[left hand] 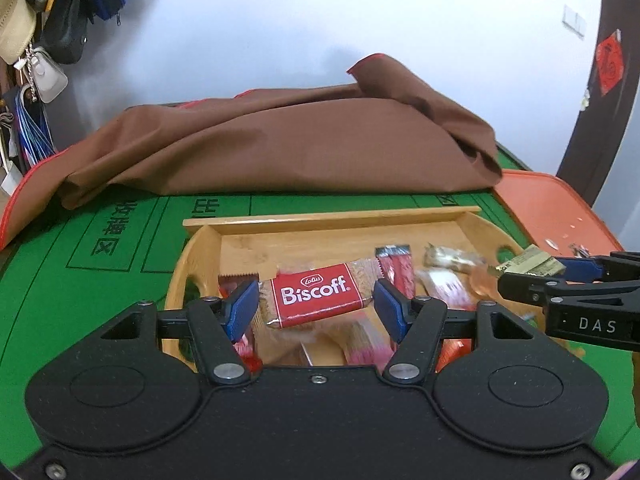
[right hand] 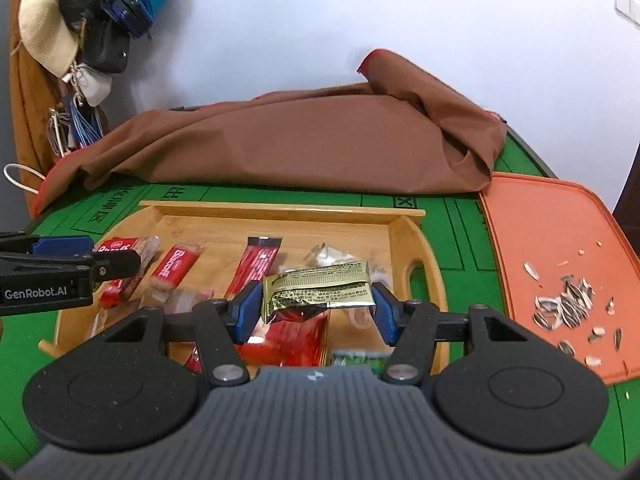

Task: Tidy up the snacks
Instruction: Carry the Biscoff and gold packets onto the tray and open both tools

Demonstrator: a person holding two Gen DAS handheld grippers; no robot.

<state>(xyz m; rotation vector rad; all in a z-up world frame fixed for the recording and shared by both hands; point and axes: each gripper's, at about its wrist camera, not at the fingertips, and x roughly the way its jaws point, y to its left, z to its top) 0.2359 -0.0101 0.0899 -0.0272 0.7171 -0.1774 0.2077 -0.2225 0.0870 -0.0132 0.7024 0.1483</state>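
A wooden tray on the green table holds several wrapped snacks. My left gripper is shut on a red Biscoff packet, held crosswise between its blue pads above the tray. My right gripper is shut on a gold foil packet, also above the tray. In the left wrist view the right gripper enters from the right with the gold packet. In the right wrist view the left gripper comes in from the left. Another Biscoff packet and a red stick pack lie in the tray.
A rumpled brown cloth lies behind the tray. An orange board with scattered sunflower seed shells sits to the right. Bags and hats hang at the far left. Green mat surrounds the tray.
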